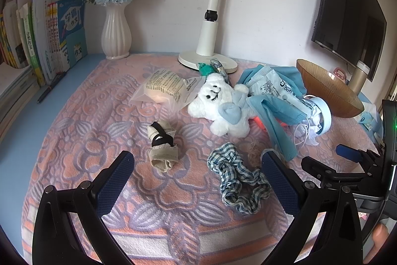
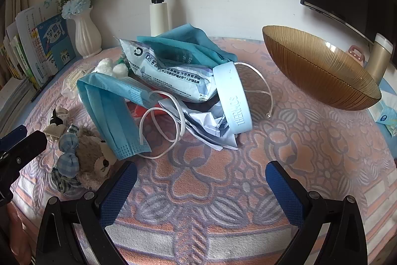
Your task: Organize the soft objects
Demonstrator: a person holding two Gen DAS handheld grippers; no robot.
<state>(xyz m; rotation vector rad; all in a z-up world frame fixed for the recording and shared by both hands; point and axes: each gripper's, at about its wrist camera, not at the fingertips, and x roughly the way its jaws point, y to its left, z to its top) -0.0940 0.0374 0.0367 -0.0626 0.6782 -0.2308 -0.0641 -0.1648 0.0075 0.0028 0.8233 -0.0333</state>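
Hovering low over the patterned cloth (image 1: 82,121) on the bench, left gripper (image 1: 196,163) had jaws wide apart, nothing held; checked scrunchie (image 1: 238,180) lay just ahead between its fingers. Right gripper (image 2: 201,175) likewise stood with jaws apart and empty, near edge of bench. Soft items, centre pile: white plush (image 1: 220,103), blue face mask (image 2: 111,111), tissue pack (image 2: 171,73) with partly readable Chinese print, pale blue band (image 2: 233,96) marked "THERMOS". Brown bear plush (image 2: 91,160) lay near left. Amber bowl (image 2: 320,68) stood far right.

Both tongs, left (image 1: 197,173) and right (image 2: 201,180), hover spread wide, holding nothing.
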